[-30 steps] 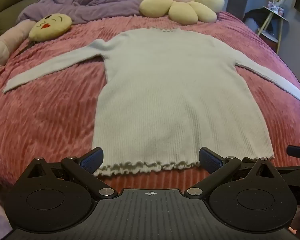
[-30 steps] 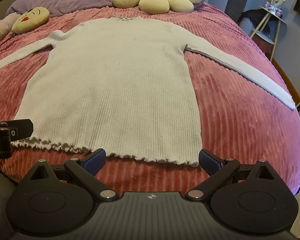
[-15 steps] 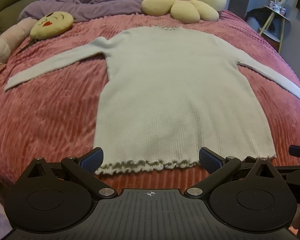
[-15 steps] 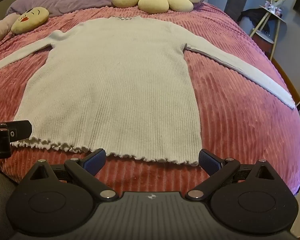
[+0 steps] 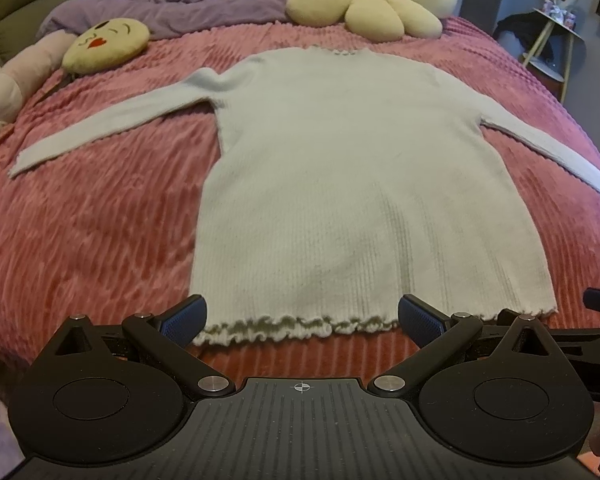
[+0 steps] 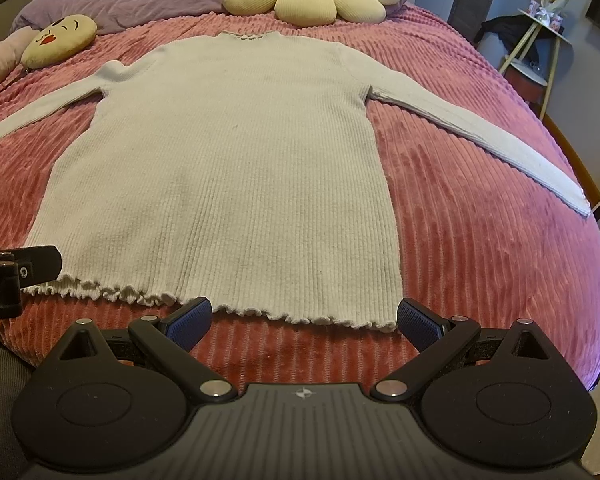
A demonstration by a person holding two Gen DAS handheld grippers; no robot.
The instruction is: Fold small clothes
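- While the white sweater point(image 5: 356, 184) lies flat and face up on the pink bedspread point(image 5: 92, 216), both grippers sit at its frilled bottom hem, near the foot of the bed.
- Both sleeves are spread out to the sides: one reaches toward the left edge of the bedspread, the other runs out to the right edge, where its cuff point(image 6: 576, 200) ends close to the side of the bed.
- The left gripper point(image 5: 300, 316) has its fingers spread wide with nothing between them; the blue pads point(image 5: 184, 316) frame the left half of the hem, and I cannot tell whether they touch the cloth.
- The right gripper point(image 6: 302, 316) is likewise spread wide and holds nothing; its pads point(image 6: 420, 320) sit either side of the right half of the hem, the right one just past the sweater's bottom right corner.
- From the right wrist view, part of the left gripper shows at the far left, over the hem's left corner.
- Beyond the collar lie a flower cushion point(image 5: 368, 0), a purple blanket point(image 5: 172, 0) and a round yellow face cushion point(image 5: 108, 44).
- A pink soft toy point(image 5: 16, 84) rests at the left edge of the bedspread.
- To the right, off the bed, stands a small side table point(image 6: 540, 40).
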